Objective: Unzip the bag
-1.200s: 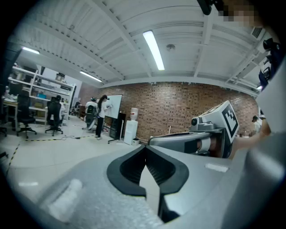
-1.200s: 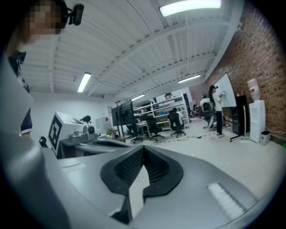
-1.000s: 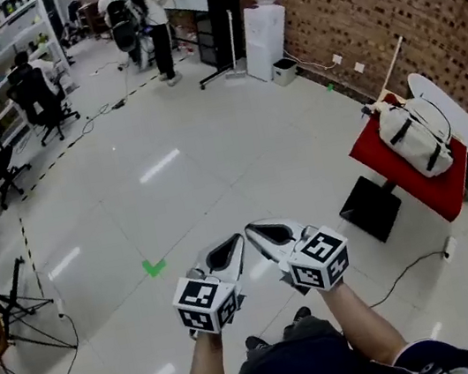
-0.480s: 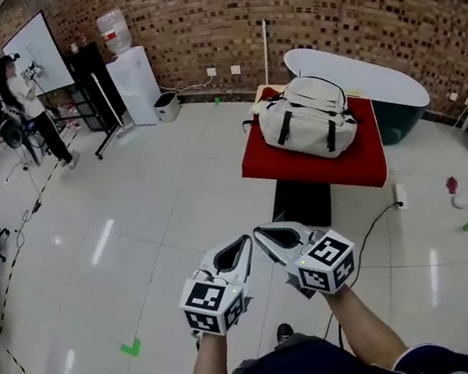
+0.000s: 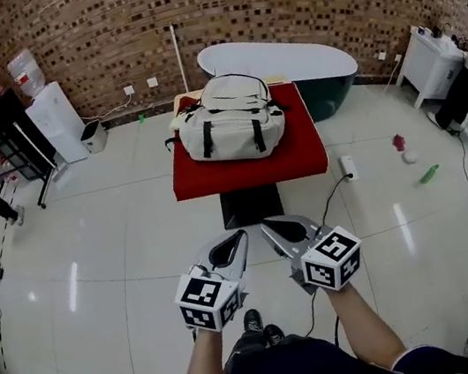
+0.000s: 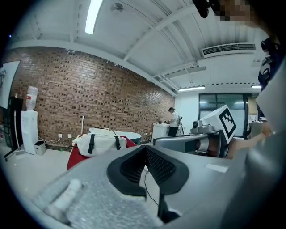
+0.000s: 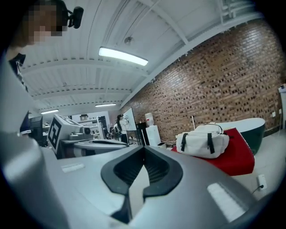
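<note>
Both tools are held out in front of the person at about the same height, side by side and angled in toward each other. The left tool point(image 5: 240, 240) has its jaws pressed together with nothing between them, and the right tool point(image 5: 268, 227) is likewise closed and empty. The bag point(image 5: 231, 119), a pale backpack with two dark straps, lies on the red bench point(image 5: 301, 159) straight ahead, well apart from both tools. Its long axis runs left to right across the bench, and its straps run front to back. It sits near the middle line between the tools, so neither hand looks clearly nearer. The left gripper view shows it left of the jaws and the right gripper view right of them, which fits the inward angle. A dark seam arcs over the bag's far upper side and is probably the zip, but the pull is too small to find from here. The bench's near edge shows a bare red strip in front of the bag, overhanging a dark pedestal point(image 5: 251, 205). Open tiled floor lies between person and bench. A cable point(image 5: 332, 196) trails on the floor just right of the pedestal. A white tub point(image 5: 283, 61) stands close behind the bench, leaving little room on the far side.
</note>
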`<action>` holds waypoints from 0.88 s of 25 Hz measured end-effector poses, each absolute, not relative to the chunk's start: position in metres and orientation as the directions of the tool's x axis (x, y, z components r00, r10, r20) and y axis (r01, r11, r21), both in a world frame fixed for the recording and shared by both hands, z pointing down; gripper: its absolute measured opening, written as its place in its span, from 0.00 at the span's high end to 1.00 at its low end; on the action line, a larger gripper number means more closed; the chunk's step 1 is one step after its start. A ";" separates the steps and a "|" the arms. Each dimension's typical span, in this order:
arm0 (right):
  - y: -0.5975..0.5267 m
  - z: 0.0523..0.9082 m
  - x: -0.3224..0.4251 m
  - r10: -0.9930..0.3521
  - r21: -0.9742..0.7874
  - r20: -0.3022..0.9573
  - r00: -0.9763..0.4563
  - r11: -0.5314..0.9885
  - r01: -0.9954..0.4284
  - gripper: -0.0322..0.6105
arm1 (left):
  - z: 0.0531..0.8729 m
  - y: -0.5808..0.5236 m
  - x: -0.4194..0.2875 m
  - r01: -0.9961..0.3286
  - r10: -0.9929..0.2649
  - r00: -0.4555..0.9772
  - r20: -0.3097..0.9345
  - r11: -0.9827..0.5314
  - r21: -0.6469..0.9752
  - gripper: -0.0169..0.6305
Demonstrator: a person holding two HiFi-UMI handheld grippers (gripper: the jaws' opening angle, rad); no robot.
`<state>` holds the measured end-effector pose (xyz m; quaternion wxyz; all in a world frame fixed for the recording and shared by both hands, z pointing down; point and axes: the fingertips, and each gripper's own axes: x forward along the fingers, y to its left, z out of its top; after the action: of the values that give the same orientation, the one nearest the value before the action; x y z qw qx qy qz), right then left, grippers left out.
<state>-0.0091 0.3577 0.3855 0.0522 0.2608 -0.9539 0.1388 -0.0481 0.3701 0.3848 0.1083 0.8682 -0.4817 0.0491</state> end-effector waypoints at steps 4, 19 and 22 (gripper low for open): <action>0.337 0.386 -0.002 -0.534 -0.232 0.178 -0.827 0.794 -0.562 0.94 | 0.390 0.348 -0.039 -0.810 -0.786 0.587 0.195 -0.568 0.149 0.97; 0.274 0.392 -0.019 -0.632 -0.213 0.236 -0.738 0.708 -0.674 0.94 | 0.400 0.279 -0.070 -0.733 -0.709 0.680 0.187 -0.652 0.194 0.97; 0.261 0.400 -0.008 -0.654 -0.209 0.257 -0.711 0.681 -0.702 0.94 | 0.406 0.264 -0.062 -0.710 -0.687 0.704 0.181 -0.672 0.210 0.97</action>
<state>-0.0083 0.2613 0.3998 0.0807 0.3713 -0.9132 0.1471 -0.0615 0.2639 0.4064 0.1334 0.9132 -0.3825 0.0434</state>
